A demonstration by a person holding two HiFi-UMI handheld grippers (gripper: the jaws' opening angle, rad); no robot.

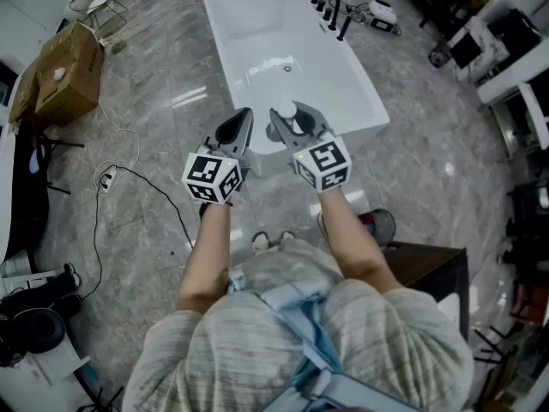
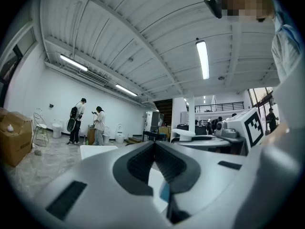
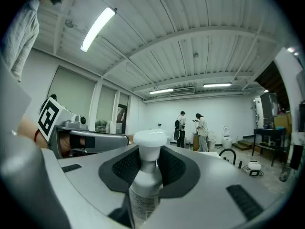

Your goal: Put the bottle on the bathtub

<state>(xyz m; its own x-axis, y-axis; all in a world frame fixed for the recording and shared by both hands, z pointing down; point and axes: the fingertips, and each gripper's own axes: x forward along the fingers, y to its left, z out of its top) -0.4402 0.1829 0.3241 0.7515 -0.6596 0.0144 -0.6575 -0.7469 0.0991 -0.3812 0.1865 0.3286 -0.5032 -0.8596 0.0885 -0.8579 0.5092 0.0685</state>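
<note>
Gripping the bottle (image 3: 144, 180) in the right gripper (image 3: 148, 152), ribbed pads closed on the neck just under the white cap (image 3: 150, 138), with the labelled body below the pads. Held upright, cap uppermost. From the head view, placed over the near end of the white bathtub (image 1: 249, 24), close to its near rim and not set down on it. Whether anything touches the rim cannot be made out.

Just beside it on the left, at about the same height, the left gripper (image 1: 243, 120), closed tip to tip, holding nothing. Both pointed level, out across the tub toward its far end.

At the far right rim of the tub, a black faucet (image 1: 330, 11). On the grey marble floor (image 1: 171, 84) toward its far left corner, well apart from the tub, a brown cardboard box (image 1: 64, 75). Along the floor near the left gripper, a thin black cable (image 1: 141, 178). Far off by the back wall, seen in both gripper views, two people (image 3: 190, 130) standing close together.
</note>
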